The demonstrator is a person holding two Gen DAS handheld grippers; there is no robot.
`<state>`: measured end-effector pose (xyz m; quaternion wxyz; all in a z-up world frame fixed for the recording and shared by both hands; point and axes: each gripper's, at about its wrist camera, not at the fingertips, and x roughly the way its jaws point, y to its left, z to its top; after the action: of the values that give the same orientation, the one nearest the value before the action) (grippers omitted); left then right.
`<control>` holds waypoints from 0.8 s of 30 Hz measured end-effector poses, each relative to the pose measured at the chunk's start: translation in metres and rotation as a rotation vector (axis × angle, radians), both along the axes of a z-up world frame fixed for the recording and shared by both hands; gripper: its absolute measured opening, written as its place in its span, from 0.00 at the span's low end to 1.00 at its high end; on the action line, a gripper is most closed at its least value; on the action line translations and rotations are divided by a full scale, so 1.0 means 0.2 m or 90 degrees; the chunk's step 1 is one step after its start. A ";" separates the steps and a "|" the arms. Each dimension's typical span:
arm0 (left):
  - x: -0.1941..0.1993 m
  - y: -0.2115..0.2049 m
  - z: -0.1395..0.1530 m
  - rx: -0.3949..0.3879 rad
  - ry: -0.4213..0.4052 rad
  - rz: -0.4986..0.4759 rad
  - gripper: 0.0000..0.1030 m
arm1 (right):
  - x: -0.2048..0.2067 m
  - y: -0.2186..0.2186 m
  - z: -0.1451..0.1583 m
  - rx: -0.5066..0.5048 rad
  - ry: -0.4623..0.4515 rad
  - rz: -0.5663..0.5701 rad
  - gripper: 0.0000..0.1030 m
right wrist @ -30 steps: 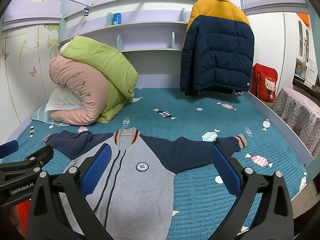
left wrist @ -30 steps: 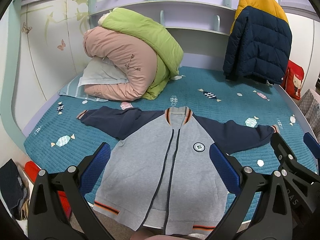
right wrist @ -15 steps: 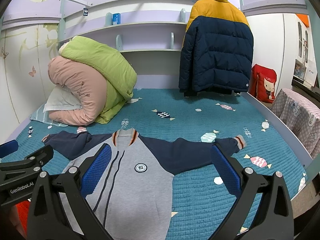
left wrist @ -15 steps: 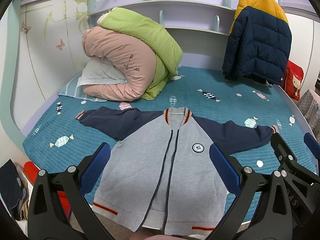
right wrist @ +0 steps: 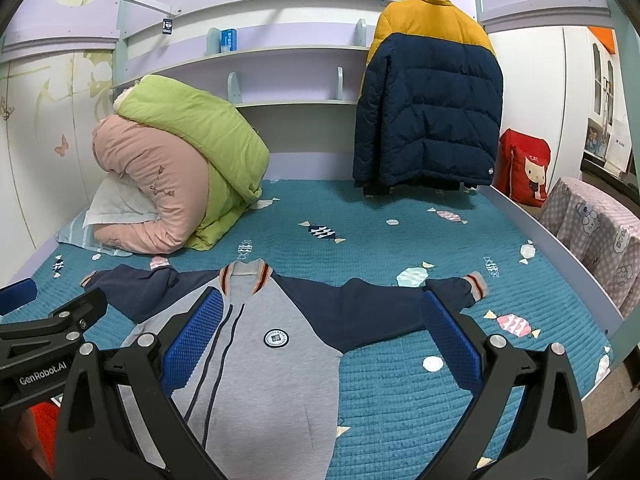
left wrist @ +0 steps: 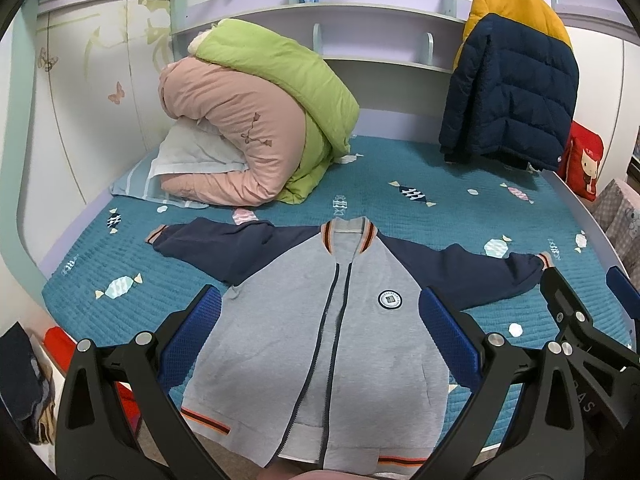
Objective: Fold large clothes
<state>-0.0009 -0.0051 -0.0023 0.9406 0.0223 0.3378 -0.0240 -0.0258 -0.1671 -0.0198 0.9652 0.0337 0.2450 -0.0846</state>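
Note:
A grey zip jacket (left wrist: 332, 344) with navy sleeves lies flat, front up, on the teal bed cover (left wrist: 440, 184); both sleeves are spread out sideways. It also shows in the right wrist view (right wrist: 272, 364). My left gripper (left wrist: 320, 320) is open and empty, held above the jacket's lower body near the bed's front edge. My right gripper (right wrist: 324, 320) is open and empty, held above the jacket's right side and right sleeve (right wrist: 384, 312). Each gripper shows at the edge of the other's view.
A rolled pink and green duvet (left wrist: 256, 120) on a pillow lies at the back left of the bed. A navy and yellow puffer coat (left wrist: 512, 92) hangs at the back right. A red cushion (right wrist: 524, 168) and a checked cloth (right wrist: 600, 232) are on the right.
Both views have shifted very slightly; the jacket lies as before and both grippers stay open.

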 end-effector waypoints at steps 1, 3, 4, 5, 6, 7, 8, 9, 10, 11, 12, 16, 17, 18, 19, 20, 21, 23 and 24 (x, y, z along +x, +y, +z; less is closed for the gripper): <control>0.00 0.00 0.00 0.001 0.000 0.000 0.96 | 0.00 0.00 0.00 -0.001 0.000 0.000 0.93; 0.00 0.00 0.00 0.002 0.001 0.000 0.96 | 0.00 0.00 0.00 -0.001 0.001 -0.001 0.93; 0.00 0.00 -0.01 0.003 0.003 0.001 0.96 | 0.00 0.00 0.00 -0.002 0.002 -0.001 0.93; 0.01 -0.01 -0.01 0.003 0.004 0.001 0.96 | 0.01 0.01 -0.01 -0.003 0.002 0.000 0.93; 0.01 -0.01 -0.01 0.003 0.006 0.001 0.96 | 0.01 0.00 -0.01 -0.006 0.002 -0.001 0.93; 0.01 -0.01 -0.01 0.003 0.007 0.000 0.96 | 0.01 0.00 -0.01 -0.006 0.003 -0.001 0.93; 0.01 0.00 -0.02 0.003 0.008 0.000 0.96 | 0.02 0.00 -0.01 -0.004 0.005 0.000 0.93; 0.01 -0.01 -0.02 0.004 0.009 0.001 0.96 | 0.02 0.00 -0.01 -0.004 0.006 0.000 0.93; 0.01 -0.01 -0.02 0.005 0.008 0.002 0.96 | 0.03 0.01 -0.01 -0.004 0.007 0.000 0.93; 0.01 -0.01 -0.02 0.005 0.009 0.002 0.96 | 0.04 0.01 -0.01 -0.004 0.008 0.001 0.93; 0.01 0.00 -0.02 0.003 0.009 0.002 0.96 | 0.03 0.01 -0.02 -0.004 0.008 0.001 0.93; 0.02 0.00 -0.03 0.002 0.014 0.004 0.96 | 0.04 0.01 -0.02 -0.005 0.009 0.000 0.93; 0.03 0.00 -0.03 0.000 0.017 0.005 0.96 | 0.03 0.02 -0.03 -0.005 0.009 0.000 0.93; 0.04 0.00 -0.04 -0.001 0.019 0.005 0.96 | 0.04 0.02 -0.03 -0.006 0.010 0.001 0.93; 0.05 0.00 -0.05 -0.003 0.024 0.005 0.96 | 0.05 0.02 -0.03 -0.008 0.011 0.002 0.93; 0.06 0.00 -0.05 -0.005 0.026 0.005 0.96 | 0.06 0.03 -0.04 -0.009 0.011 0.002 0.93; 0.07 0.01 -0.06 -0.007 0.029 0.006 0.96 | 0.07 0.03 -0.04 -0.011 0.010 0.001 0.93; 0.10 0.01 -0.08 -0.015 0.038 0.008 0.96 | 0.09 0.04 -0.06 -0.013 0.007 0.004 0.93; 0.11 0.02 -0.09 -0.019 0.042 0.007 0.96 | 0.10 0.04 -0.06 -0.013 0.007 0.004 0.93</control>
<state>0.0215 -0.0010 -0.0197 0.9292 0.0053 0.3686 -0.0248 -0.0068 -0.1595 -0.0324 0.9644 0.0226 0.2496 -0.0842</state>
